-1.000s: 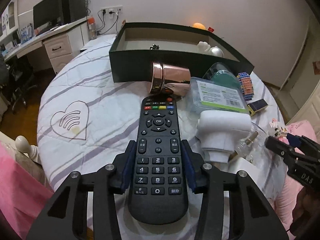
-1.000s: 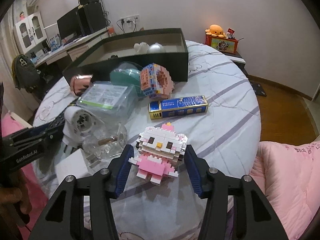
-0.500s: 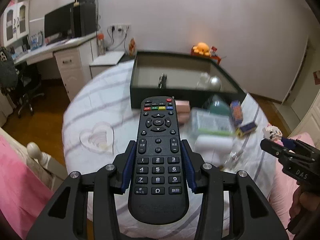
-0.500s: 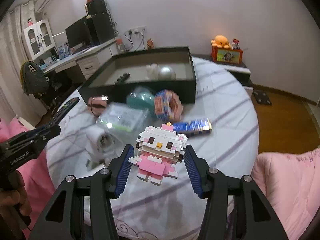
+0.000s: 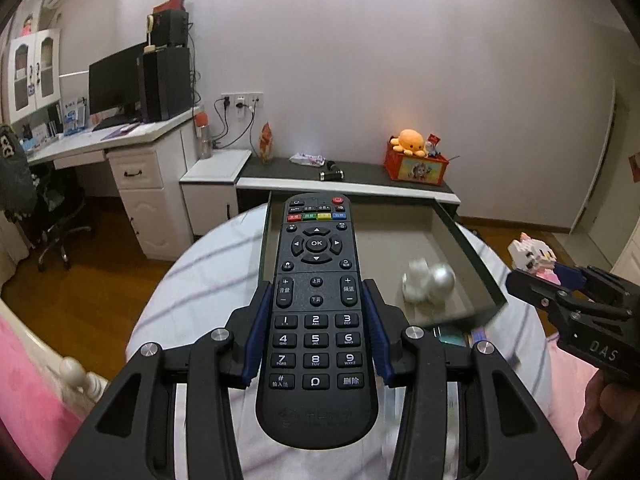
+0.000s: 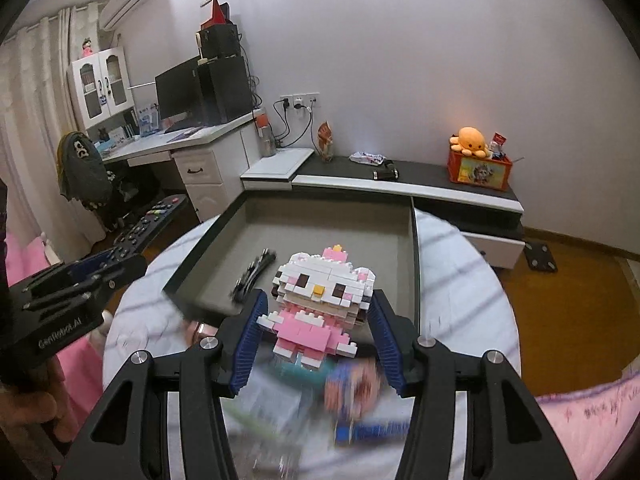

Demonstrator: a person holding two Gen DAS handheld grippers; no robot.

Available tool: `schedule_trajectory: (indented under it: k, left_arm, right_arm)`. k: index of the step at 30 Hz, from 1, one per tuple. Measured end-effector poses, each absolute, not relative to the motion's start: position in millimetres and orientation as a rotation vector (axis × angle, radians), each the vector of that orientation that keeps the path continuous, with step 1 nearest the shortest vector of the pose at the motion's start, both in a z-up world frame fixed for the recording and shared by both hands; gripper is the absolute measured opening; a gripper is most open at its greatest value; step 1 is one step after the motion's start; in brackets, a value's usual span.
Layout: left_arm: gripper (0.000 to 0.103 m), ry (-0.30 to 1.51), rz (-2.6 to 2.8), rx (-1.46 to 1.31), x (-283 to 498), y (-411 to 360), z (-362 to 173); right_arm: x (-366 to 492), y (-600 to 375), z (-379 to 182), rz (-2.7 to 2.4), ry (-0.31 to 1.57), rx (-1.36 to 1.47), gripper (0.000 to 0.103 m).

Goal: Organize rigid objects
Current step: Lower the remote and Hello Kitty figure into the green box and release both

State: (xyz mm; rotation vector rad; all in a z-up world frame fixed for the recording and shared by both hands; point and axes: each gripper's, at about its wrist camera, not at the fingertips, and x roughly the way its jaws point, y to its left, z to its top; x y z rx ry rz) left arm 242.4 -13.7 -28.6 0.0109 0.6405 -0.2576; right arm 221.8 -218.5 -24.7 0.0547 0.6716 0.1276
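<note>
Above the bed's box (image 6: 414, 264), left tongs (image 5: 316, 344) clamp remote (image 5: 316, 320), right tongs (image 6: 316, 336) clamp brick cat (image 6: 320, 304).

White wall (image 5: 400, 60), wooden floor (image 5: 92, 280), white desk (image 5: 132, 148) bearing a monitor (image 5: 114, 80)

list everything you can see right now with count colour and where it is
remote: 1, black, clamped in the left tongs
cat figure: 1, white and pink bricks, clamped in the right tongs
box: 1, dark with grey inside, open, on the round table
white toy: 1, white, inside the box
ball: 1, silver, inside the box beside the white toy
clip: 1, black, inside the box at its left
table: 1, white cloth with stripes
blurred items: several, mixed colours, on the table before the box
octopus: 1, orange, on a red crate by the wall
monitor: 1, black, on the desk
left tongs: 1, black, blue pads
right tongs: 1, black, blue pads
</note>
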Motion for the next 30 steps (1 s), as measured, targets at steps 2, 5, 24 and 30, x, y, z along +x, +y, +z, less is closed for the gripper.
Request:
schedule_trajectory:
  k: [2, 5, 24, 30]
  left_arm:
    - [0.044, 0.650, -0.264, 0.013, 262, -21, -30]
    - [0.044, 0.668, -0.275, 0.017, 292, -32, -35]
    - [0.081, 0.861, -0.270, 0.085, 378, -68, -101]
    - [0.103, 0.746, -0.248, 0.073, 341, -56, -69]
  right_arm:
    - [243, -221, -26, 0.130, 0.680, 0.059, 0.053]
    - [278, -225, -32, 0.135, 0.705, 0.067, 0.053]
    - [386, -240, -109, 0.124, 0.968, 0.107, 0.083]
    - [363, -238, -89, 0.123, 0.891, 0.116, 0.103]
